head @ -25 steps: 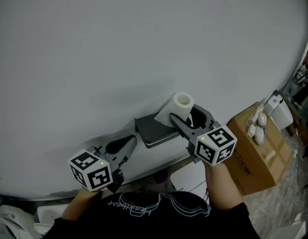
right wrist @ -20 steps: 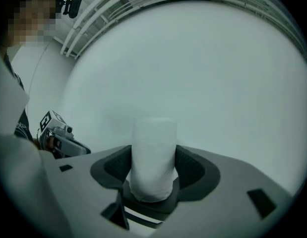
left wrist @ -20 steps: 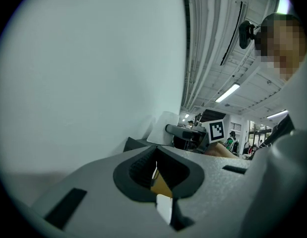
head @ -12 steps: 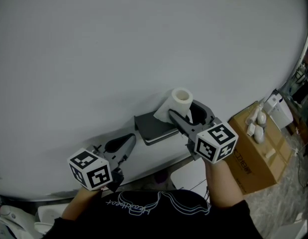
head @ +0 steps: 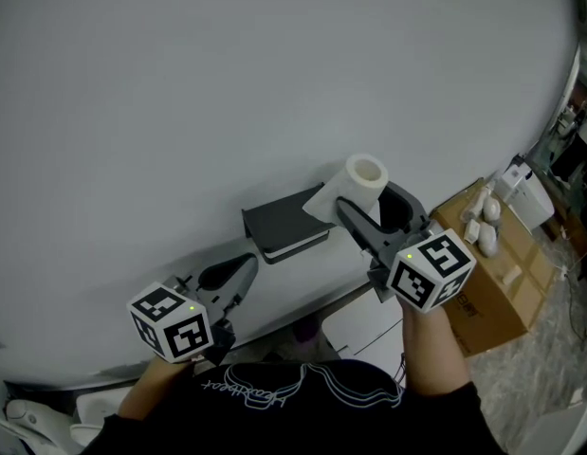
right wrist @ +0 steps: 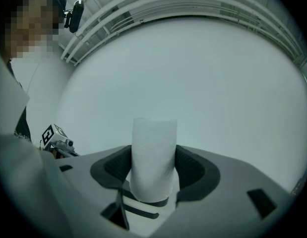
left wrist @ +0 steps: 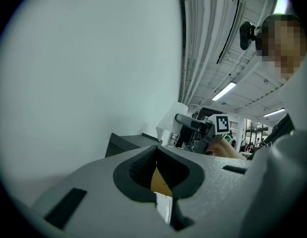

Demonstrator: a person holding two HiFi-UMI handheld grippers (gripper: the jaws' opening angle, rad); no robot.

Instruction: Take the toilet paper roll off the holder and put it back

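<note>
Toilet paper roll upright, clamped between jaws of right gripper; left gripper seemingly closed, empty.

We are holding our right gripper level, jaws clamping the toilet paper roll; our left gripper is pointing level, jaws together.

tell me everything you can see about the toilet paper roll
The toilet paper roll is white, soft-looking paper wound round a hollow core, whose open end faces up. It stands upright, held between the fingers of the right gripper, close to the wall, just right of the dark holder. A loose sheet hangs toward the holder.
</note>
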